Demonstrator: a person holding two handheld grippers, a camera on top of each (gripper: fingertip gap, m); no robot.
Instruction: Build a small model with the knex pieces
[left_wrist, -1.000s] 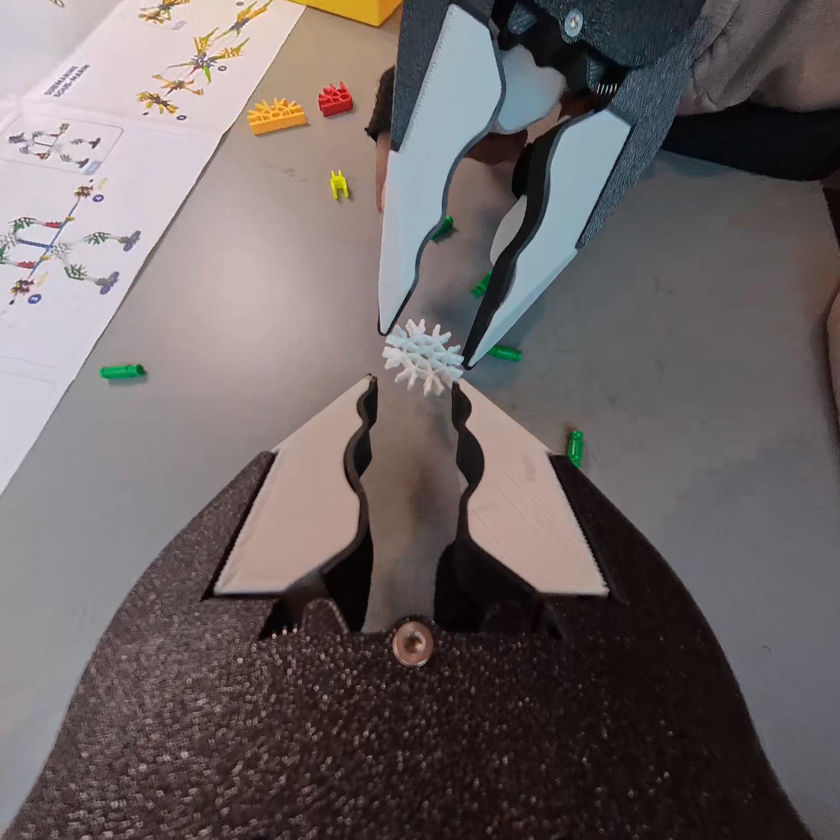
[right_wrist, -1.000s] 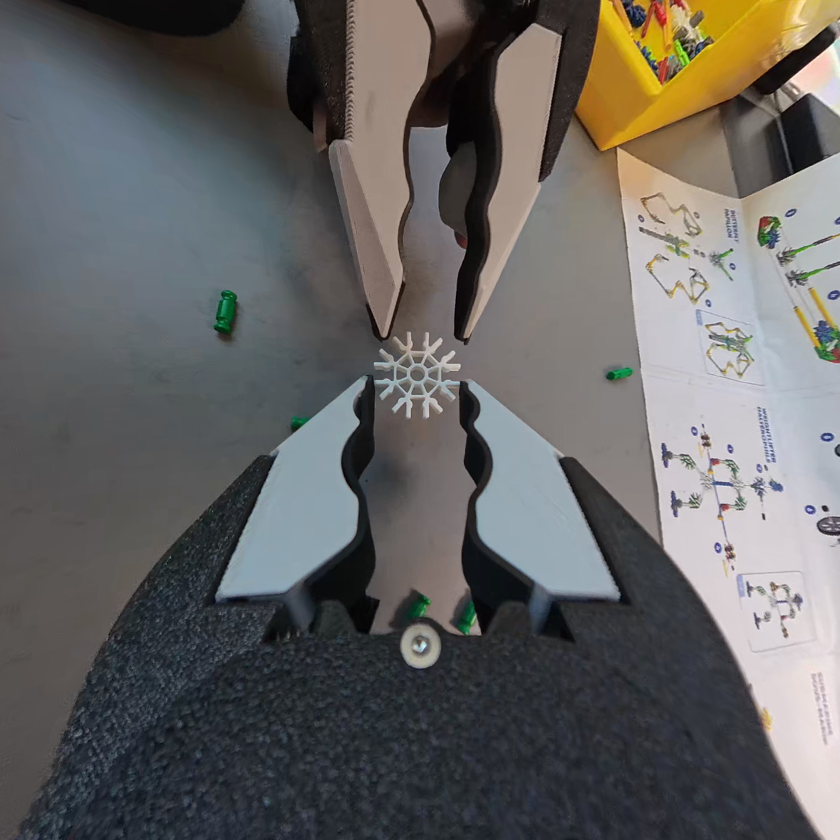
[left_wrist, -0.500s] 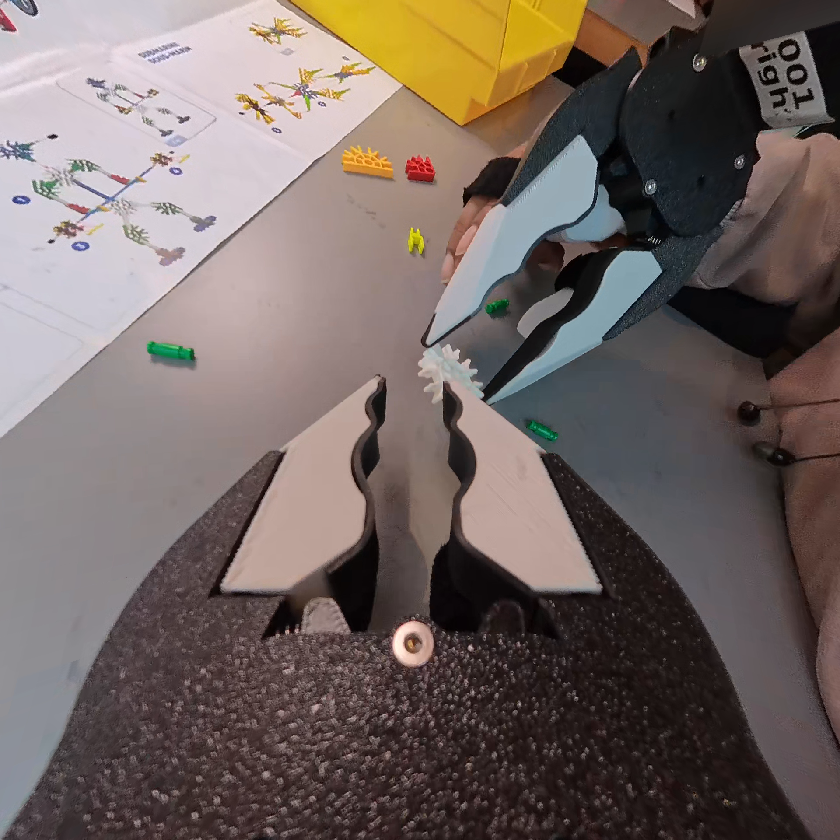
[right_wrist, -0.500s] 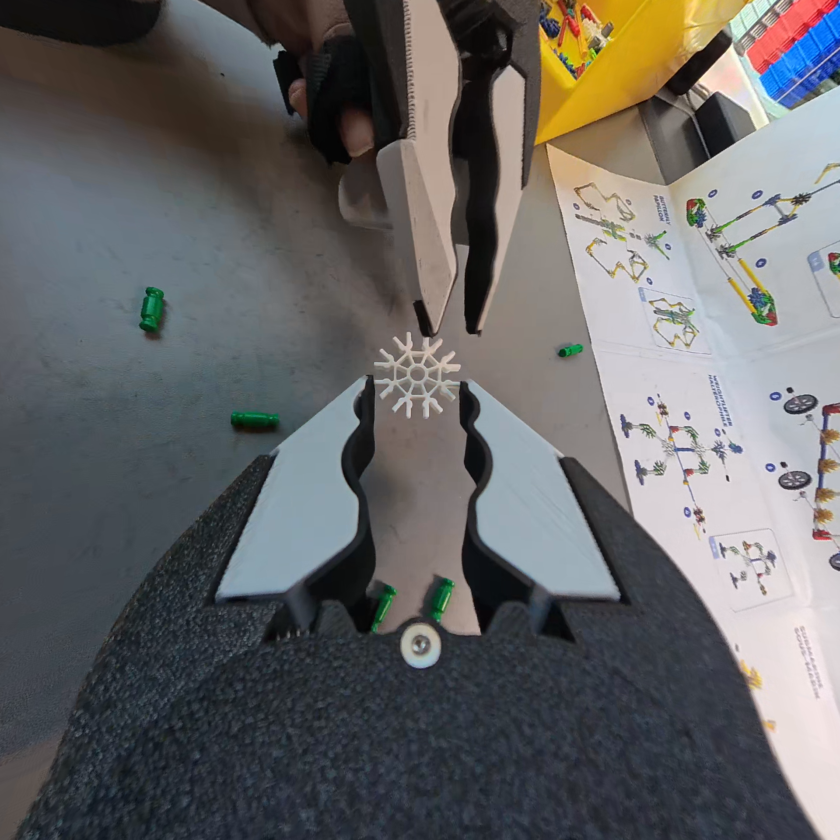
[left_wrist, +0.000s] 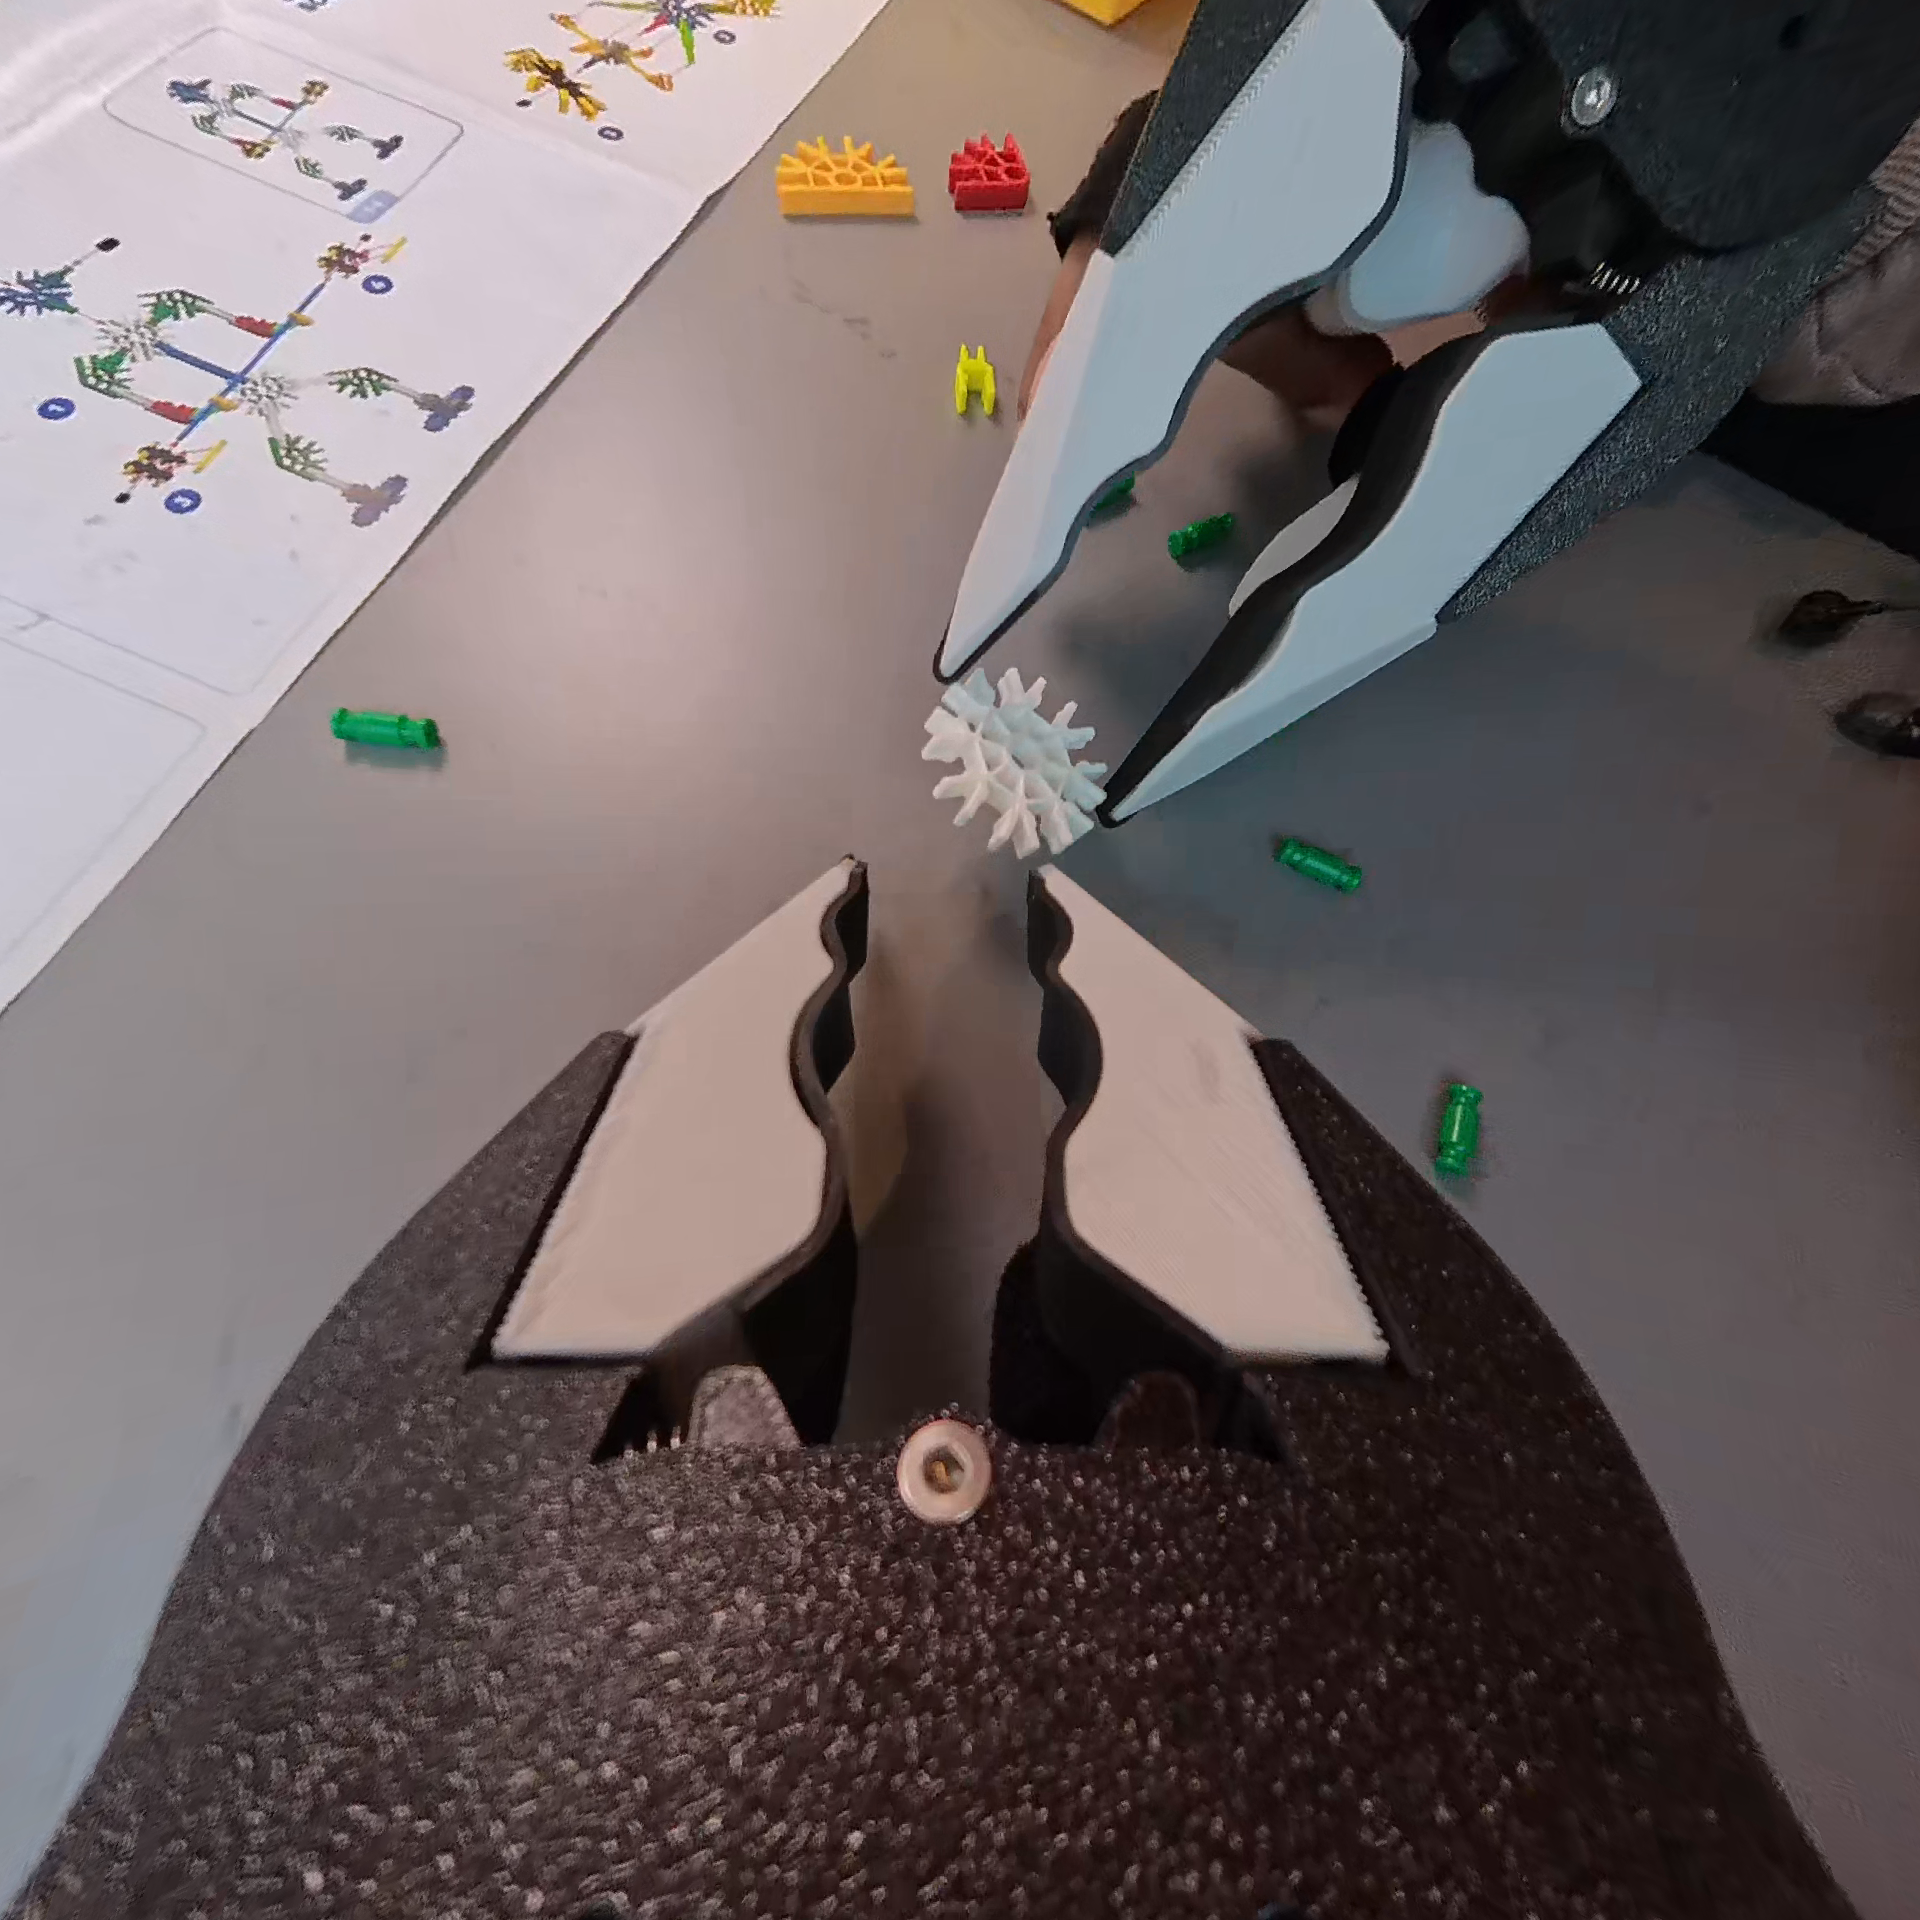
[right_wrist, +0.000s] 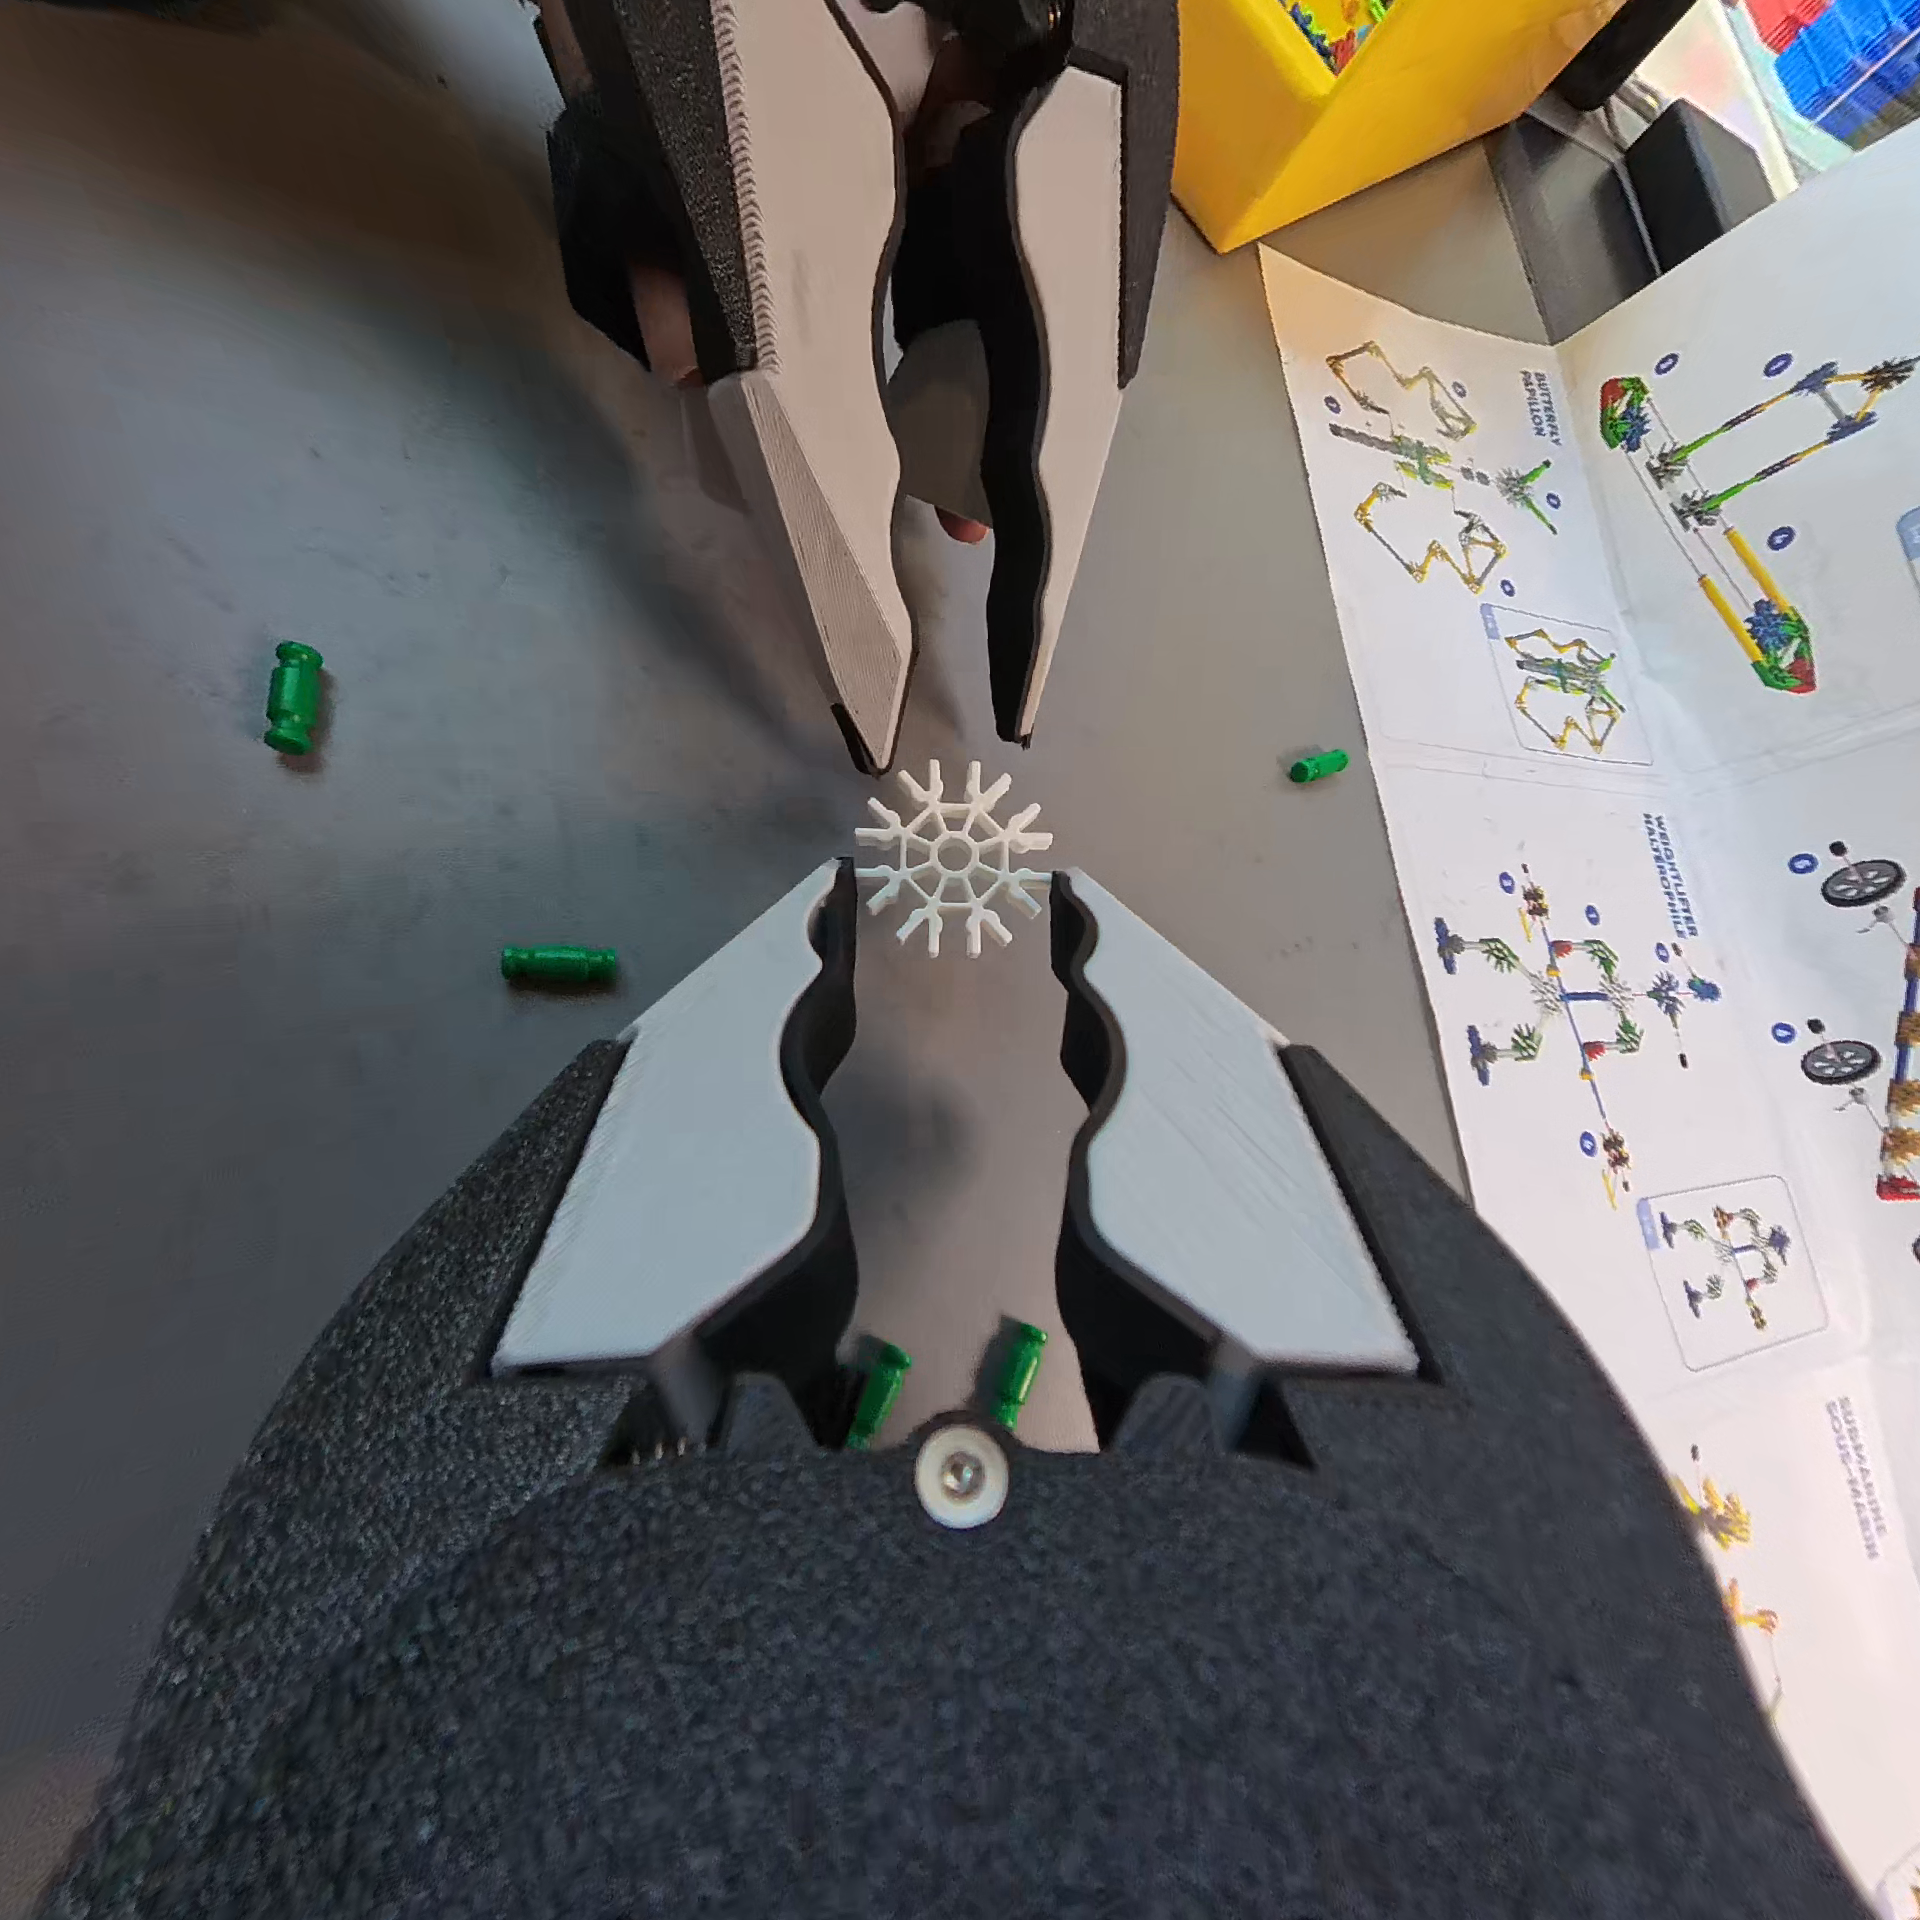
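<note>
Right now the right gripper (right_wrist: 951, 868) pinches a white snowflake-shaped connector (right_wrist: 951, 854) between the tips of its two fingers (right_wrist: 727, 1122), the piece held clear above the table (right_wrist: 312, 416). Facing it, the left gripper (left_wrist: 945, 873) has its fingers (left_wrist: 707, 1143) parted by a narrow gap with nothing between them; its tips sit just short of the connector (left_wrist: 1010, 762), not touching it. In the right wrist view those same tips (right_wrist: 940, 743) point down at the connector's upper spokes, very near (whether one brushes a spoke I cannot tell).

Around them lies a smooth grey table scattered with small green rods: one (left_wrist: 384, 727) toward the paper, one (left_wrist: 1317, 864) just beyond the connector, one (left_wrist: 1458, 1128) beside the left gripper's body, and two more (right_wrist: 878, 1392) showing under the right gripper. Farther off lie a small yellow-green clip (left_wrist: 974, 380), an orange fan-shaped connector (left_wrist: 845, 179) and a red connector (left_wrist: 989, 175) next to it. A large white instruction sheet (left_wrist: 312, 312) with coloured model drawings covers one side of the table. A yellow bin (right_wrist: 1340, 104) holding mixed coloured parts stands at the far edge, with dark equipment (right_wrist: 1621, 208) beside it.
</note>
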